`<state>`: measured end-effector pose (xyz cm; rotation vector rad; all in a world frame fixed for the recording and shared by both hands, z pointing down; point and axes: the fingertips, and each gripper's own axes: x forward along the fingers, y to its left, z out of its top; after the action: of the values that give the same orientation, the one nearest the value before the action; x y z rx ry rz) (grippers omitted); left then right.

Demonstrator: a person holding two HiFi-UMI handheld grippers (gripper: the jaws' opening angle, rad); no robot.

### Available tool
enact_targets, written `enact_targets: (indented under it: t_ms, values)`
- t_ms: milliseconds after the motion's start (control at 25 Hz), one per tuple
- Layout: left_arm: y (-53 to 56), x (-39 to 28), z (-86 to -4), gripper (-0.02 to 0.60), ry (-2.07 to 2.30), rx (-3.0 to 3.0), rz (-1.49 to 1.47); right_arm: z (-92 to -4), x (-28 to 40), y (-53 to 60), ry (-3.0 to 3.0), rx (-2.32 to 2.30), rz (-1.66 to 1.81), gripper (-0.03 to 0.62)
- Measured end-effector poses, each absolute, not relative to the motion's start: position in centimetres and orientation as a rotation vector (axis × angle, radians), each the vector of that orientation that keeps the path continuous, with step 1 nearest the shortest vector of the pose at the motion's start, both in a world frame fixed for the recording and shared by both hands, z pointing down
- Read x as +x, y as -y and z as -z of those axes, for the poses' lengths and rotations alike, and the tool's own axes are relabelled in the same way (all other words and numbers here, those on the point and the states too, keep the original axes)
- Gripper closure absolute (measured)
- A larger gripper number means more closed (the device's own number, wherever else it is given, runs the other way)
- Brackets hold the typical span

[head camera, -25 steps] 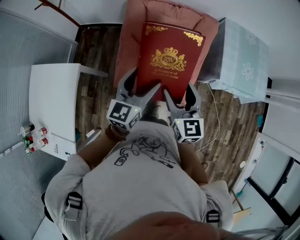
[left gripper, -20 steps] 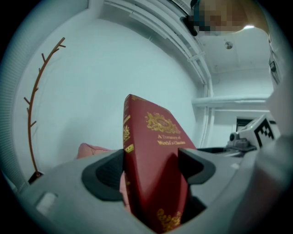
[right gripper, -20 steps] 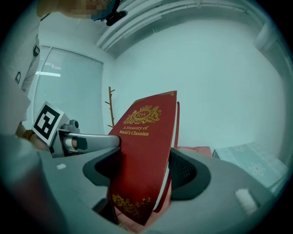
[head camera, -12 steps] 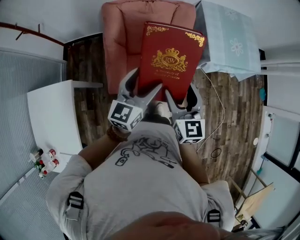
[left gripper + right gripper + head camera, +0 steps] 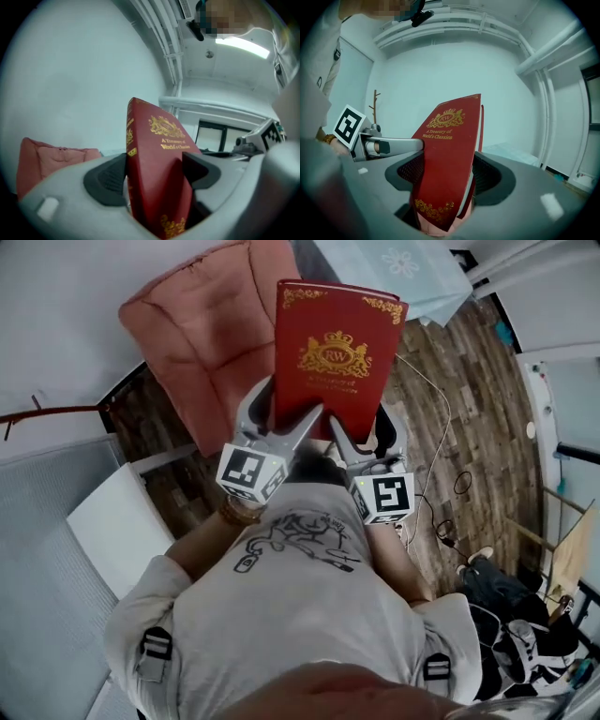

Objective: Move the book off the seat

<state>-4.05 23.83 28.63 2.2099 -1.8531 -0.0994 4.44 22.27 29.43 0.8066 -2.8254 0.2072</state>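
A large red hardback book (image 5: 333,357) with gold print is held up in the air, off the pink armchair (image 5: 202,324), which lies behind it to the left. My left gripper (image 5: 281,411) is shut on the book's near left edge. My right gripper (image 5: 363,423) is shut on its near right edge. In the left gripper view the book (image 5: 157,154) stands upright between the dark pads of the left gripper (image 5: 154,178). The right gripper view shows the book (image 5: 450,136) wedged between the right gripper's (image 5: 447,176) pads, with the left gripper's marker cube beside it.
A white table (image 5: 117,521) stands at the left. A surface with a pale teal cloth (image 5: 394,268) is at the top. A cable (image 5: 427,465) runs over the wooden floor on the right, and bags or clothes (image 5: 506,615) lie at the lower right.
The person has turned to the right with the book held in both grippers. The armchair has slid from under the book to the upper left of the view.
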Motion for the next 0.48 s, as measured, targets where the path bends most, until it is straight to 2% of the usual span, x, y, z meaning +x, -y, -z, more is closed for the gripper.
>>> enact_targets:
  t_ms: [240, 480]
  values:
    - [-21.1, 1.0, -29.8, 0.218, 1.650, 2.346, 0.076, -30.6, 9.7, -21.0, 2.740, 1.052, -0.256, 0.269]
    - [-16.8, 13.6, -29.2, 0.218, 1.444, 2.467, 0.038, -30.0, 22.1, -18.2, 2.658, 1.279, -0.278, 0.269]
